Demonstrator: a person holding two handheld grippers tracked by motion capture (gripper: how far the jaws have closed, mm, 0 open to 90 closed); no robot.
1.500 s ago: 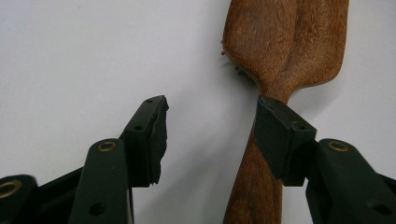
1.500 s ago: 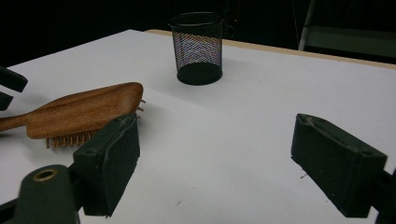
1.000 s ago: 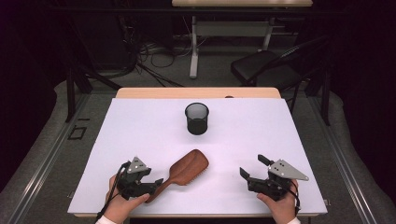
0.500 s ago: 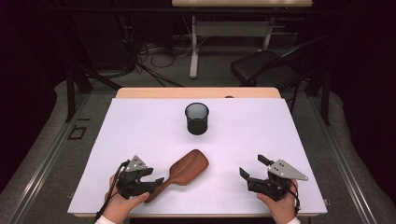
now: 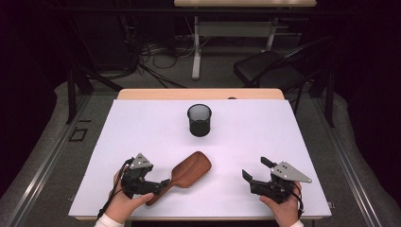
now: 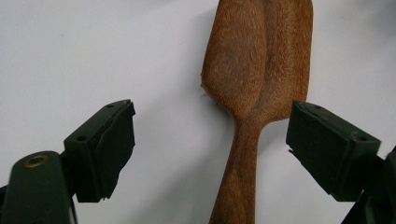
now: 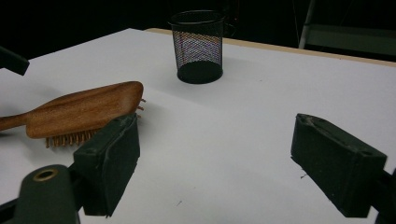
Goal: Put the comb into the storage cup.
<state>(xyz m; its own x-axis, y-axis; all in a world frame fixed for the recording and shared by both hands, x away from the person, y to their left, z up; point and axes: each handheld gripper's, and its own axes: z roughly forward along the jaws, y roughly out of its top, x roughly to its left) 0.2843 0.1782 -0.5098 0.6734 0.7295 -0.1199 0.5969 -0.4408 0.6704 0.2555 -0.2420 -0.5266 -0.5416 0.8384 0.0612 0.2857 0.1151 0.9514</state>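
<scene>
While flat, hairbrush [image 6: 254, 93] handle sits between tool [image 6: 210, 149] jaws.

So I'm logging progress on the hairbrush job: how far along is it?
Early. The wooden hairbrush lies bristles down on the table, unlifted. The left gripper straddles its handle, jaws just opened, pads clear. The right gripper waits open. The mesh cup stands empty; gripping and moving remain.

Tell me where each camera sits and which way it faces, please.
High view: above the person's side, looking forward and down at the table; both hands show.
Left gripper view: on the left gripper, looking down at the brush.
Right gripper view: on the right gripper, looking across at the cup.
All share the brush.
</scene>
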